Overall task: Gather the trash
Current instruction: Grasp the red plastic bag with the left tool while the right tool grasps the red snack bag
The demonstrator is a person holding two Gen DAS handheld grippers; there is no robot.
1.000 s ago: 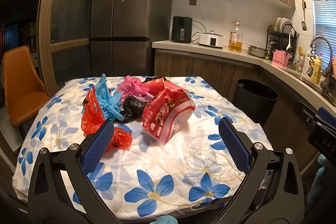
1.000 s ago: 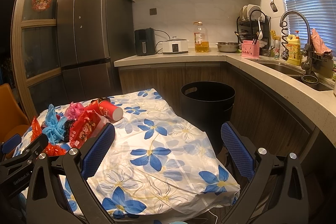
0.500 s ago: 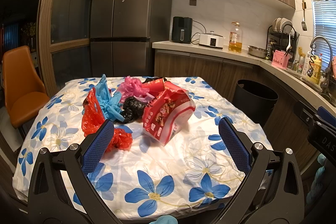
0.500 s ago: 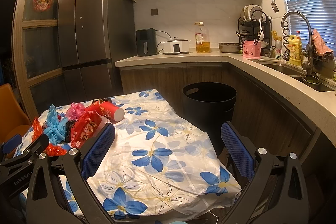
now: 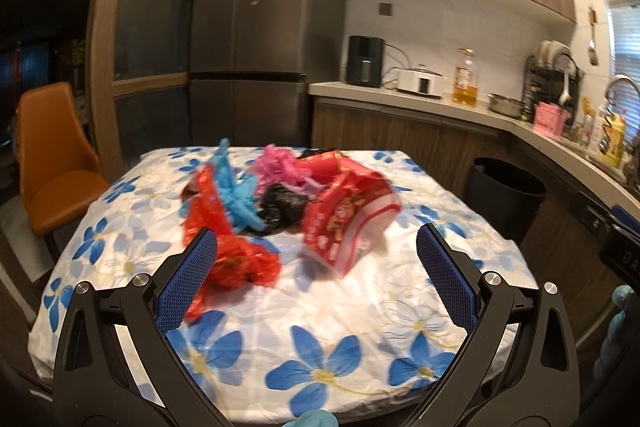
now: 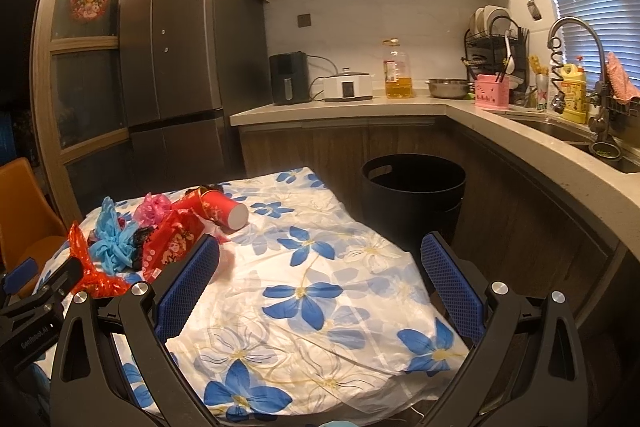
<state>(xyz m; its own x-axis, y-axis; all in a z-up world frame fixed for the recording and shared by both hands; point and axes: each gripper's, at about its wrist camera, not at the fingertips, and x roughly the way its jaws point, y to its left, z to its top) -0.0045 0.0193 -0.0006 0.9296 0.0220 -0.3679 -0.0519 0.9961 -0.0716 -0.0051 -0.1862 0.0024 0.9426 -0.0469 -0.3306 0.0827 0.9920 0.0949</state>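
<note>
A heap of trash lies on the flowered tablecloth (image 5: pixel 360 307): a red snack bag (image 5: pixel 344 223), a black bag (image 5: pixel 280 205), a blue bag (image 5: pixel 236 191), a pink bag (image 5: pixel 278 163) and a crumpled red bag (image 5: pixel 236 259). A red paper cup (image 6: pixel 220 207) lies on its side behind the heap. My left gripper (image 5: pixel 316 287) is open and empty, just short of the heap. My right gripper (image 6: pixel 320 287) is open and empty over the table's right part. The black trash bin (image 6: pixel 414 199) stands on the floor past the table.
An orange chair (image 5: pixel 52 159) stands left of the table. The kitchen counter (image 6: pixel 500 131) with appliances, an oil bottle and a sink runs along the back and right. A fridge (image 5: pixel 256 47) stands behind the table. My left gripper's body shows in the right wrist view (image 6: pixel 36 303).
My left gripper has moved forward toward the heap, which now looks nearer and blurred. My right gripper has drifted slightly. Both stay open.
</note>
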